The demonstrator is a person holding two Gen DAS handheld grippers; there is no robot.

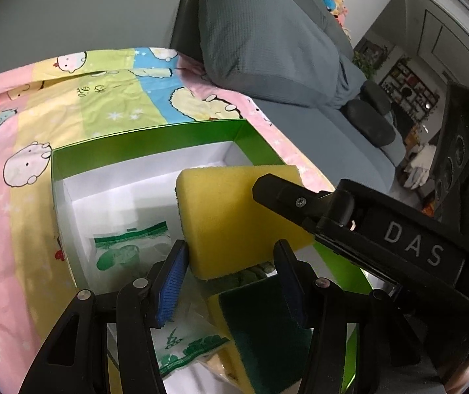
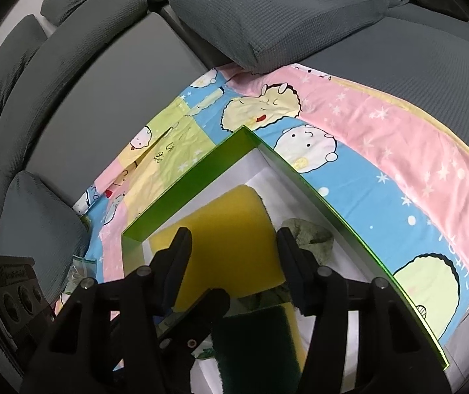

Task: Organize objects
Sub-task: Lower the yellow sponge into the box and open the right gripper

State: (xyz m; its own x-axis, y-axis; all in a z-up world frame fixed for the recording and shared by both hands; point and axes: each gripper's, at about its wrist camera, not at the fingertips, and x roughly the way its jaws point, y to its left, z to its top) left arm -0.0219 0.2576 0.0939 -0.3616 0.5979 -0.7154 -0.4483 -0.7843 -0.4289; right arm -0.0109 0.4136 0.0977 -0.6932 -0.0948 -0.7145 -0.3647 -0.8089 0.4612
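While the green box [image 1: 149, 138] lies open on a cartoon sheet [image 1: 21, 229] spread over a grey sofa [image 1: 260, 39], both grippers reach down over its white inside. The right gripper [image 2: 234, 239] is closed on a yellow sponge [image 1: 234, 216]. In its own view a finger presses against each long side of the sponge. The sponge is held tilted above the middle of the box, its far end toward the far wall.

In the left wrist view the right gripper comes in from the right, and white lettering [image 1: 411, 243] on its black body reads "DAS".

The left gripper [image 1: 231, 252], with blue pads, stands partly apart at the near side of the box. The near end of the yellow sponge and a second, green-faced sponge [image 1: 260, 318] lie between its fingers. The green-faced sponge sits against the right finger, but whether the left pad touches anything cannot be told, so its grip is unclear.

A plastic bag [image 1: 126, 249] with green print lies on the box floor to the left, and its writing is too small to read. A crumpled greenish lump [image 2: 309, 236] sits by the right wall of the box. The sheet carries round cartoon figures and a few small handwritten-looking characters that cannot be made out.
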